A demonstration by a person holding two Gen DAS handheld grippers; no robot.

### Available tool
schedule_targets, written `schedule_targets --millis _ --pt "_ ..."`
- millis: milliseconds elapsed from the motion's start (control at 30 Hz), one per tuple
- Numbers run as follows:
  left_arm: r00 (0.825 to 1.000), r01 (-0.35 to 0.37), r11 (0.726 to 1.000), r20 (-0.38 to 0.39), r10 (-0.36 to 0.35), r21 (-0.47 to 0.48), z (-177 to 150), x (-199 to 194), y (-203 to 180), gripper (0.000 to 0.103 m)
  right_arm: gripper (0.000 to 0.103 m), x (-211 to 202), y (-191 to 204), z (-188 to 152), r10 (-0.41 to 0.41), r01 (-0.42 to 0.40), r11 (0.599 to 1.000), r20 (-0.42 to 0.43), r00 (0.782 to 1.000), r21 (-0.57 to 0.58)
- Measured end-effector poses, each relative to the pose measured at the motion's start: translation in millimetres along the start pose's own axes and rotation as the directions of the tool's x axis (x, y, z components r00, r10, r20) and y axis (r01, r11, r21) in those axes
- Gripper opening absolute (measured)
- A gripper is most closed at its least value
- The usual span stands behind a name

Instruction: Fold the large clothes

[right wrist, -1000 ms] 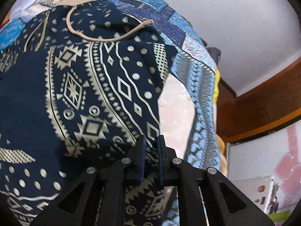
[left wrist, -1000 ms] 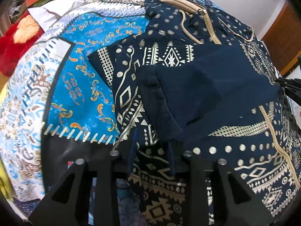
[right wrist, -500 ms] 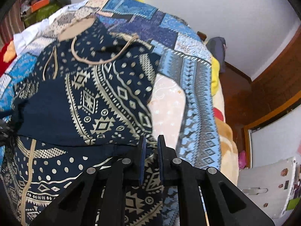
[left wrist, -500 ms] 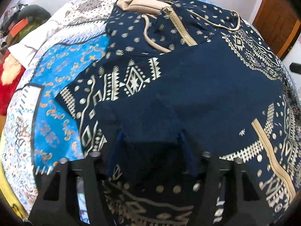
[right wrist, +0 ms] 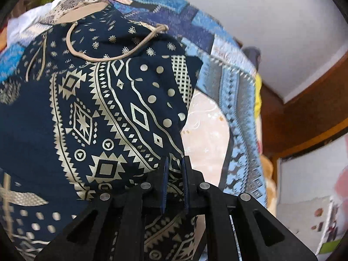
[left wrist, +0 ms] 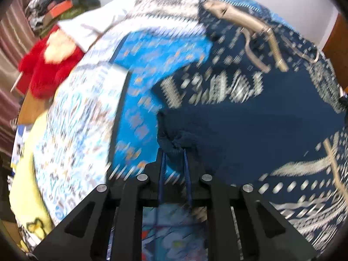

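L gripper (left wrist: 174,152): just closed, pinching navy cuff (left wrist: 171,140), lower centre.
R gripper (right wrist: 175,163): clenched on garment (right wrist: 104,108) hem.
Tip: lift both evenly, keep edge taut over bed (left wrist: 82,117).

left view motion-blurred, garment (left wrist: 250,117) edges cropped

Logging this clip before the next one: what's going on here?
A person is folding a navy patterned garment on a patchwork bedspread. The left hand-held gripper, whose jaws have just been closing, pinches a bunched navy edge of it. The right hand-held gripper is shut on the garment's edge on the other side.
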State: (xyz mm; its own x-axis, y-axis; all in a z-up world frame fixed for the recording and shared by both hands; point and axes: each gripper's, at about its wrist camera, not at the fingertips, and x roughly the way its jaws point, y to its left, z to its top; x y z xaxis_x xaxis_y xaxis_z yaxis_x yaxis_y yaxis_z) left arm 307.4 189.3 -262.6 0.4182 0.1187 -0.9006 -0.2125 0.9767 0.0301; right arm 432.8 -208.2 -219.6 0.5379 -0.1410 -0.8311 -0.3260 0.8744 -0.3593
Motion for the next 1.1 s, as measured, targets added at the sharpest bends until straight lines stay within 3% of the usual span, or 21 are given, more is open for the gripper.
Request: schedule_targets --millis 133,167,200,267,300,367,433,600,633,733,900,1100 --pt "0.997 -0.027 1.0 -0.075 0.027 0.001 -24 17 10 0.017 0.011 -2 10 -8 -0.105 0.105 0.993 0.013 0.994 -0.051" --pt "0.997 -0.014 1.0 -0.077 0.014 -0.002 -31 16 12 0.017 0.022 -1 10 -10 -0.125 0.126 0.99 0.016 0.992 -0.062" --pt "0.997 -0.006 1.0 -0.079 0.006 -0.003 -35 15 13 0.017 0.048 -2 11 -13 -0.159 0.161 0.984 0.032 0.987 -0.07" --pt "0.997 -0.005 1.0 -0.083 0.004 -0.002 -41 12 13 0.018 0.088 -4 6 -19 -0.275 0.28 0.958 0.072 0.959 -0.061" --pt "0.996 -0.007 1.0 -0.088 0.007 0.004 -44 10 13 0.022 0.089 -5 -1 -22 -0.283 0.287 0.957 0.082 0.956 -0.042" --pt "0.996 -0.008 1.0 -0.091 0.009 0.009 -47 4 14 0.029 0.089 -4 -21 -25 -0.172 0.171 0.985 0.045 0.984 0.024" --pt "0.998 -0.006 1.0 -0.06 0.007 0.02 -45 -9 15 0.035 0.089 -8 -41 -26 -0.071 0.069 0.993 0.014 0.997 0.099" --pt "0.998 -0.013 1.0 0.068 0.012 0.008 -15 -44 20 0.081 0.089 -36 -56 -21 0.053 -0.063 0.988 0.077 0.996 0.139" --pt "0.996 -0.009 1.0 0.09 0.009 0.0 -3 -45 21 0.084 0.089 -40 -56 -19 0.069 -0.081 0.987 0.089 0.994 0.138" --pt "0.992 0.006 1.0 0.129 -0.003 -0.025 23 -47 21 0.087 0.09 -51 -58 -5 0.142 -0.16 0.976 0.121 0.982 0.147" --pt "0.993 0.046 0.998 0.111 -0.042 -0.031 83 -24 5 0.087 0.09 -49 -54 34 0.232 -0.259 0.949 0.16 0.959 0.177" --pt "0.987 0.065 0.997 0.141 -0.07 0.037 135 -7 -27 0.087 0.09 -39 -34 94 0.335 -0.363 0.915 0.167 0.927 0.179"
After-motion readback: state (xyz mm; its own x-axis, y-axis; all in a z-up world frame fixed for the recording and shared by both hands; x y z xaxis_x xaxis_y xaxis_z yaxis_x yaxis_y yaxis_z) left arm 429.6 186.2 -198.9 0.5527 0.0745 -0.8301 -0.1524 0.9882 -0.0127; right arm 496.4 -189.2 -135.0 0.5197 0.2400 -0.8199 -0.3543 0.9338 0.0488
